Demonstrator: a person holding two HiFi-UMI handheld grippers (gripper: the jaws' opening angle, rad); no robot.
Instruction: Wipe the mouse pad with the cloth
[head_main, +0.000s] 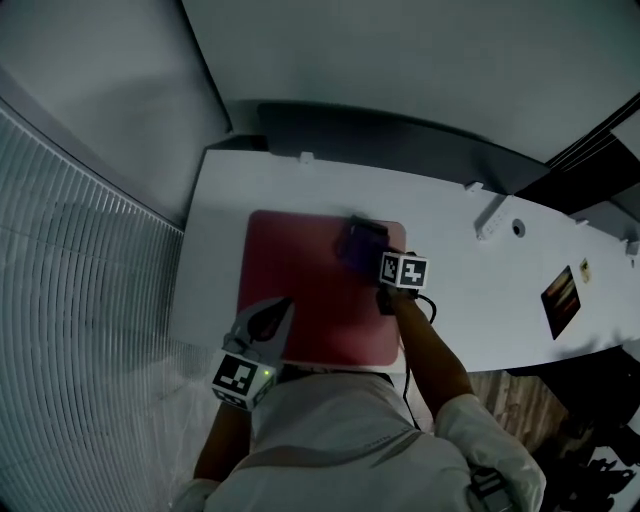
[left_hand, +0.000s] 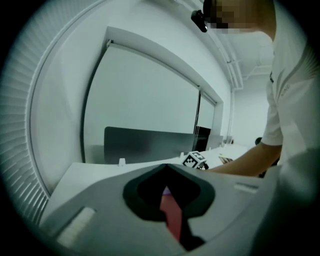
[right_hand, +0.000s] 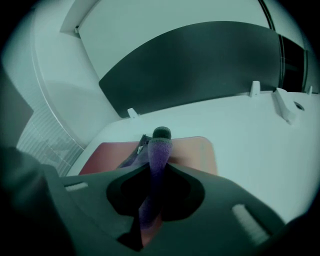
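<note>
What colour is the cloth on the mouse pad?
Purple. The cloth shows best in the right gripper view.

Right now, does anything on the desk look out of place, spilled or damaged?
Nothing stands out. The red mouse pad lies flat on the white desk. The right gripper is shut on the bunched purple cloth at the pad's far right corner. No spill or damage shows.
</note>
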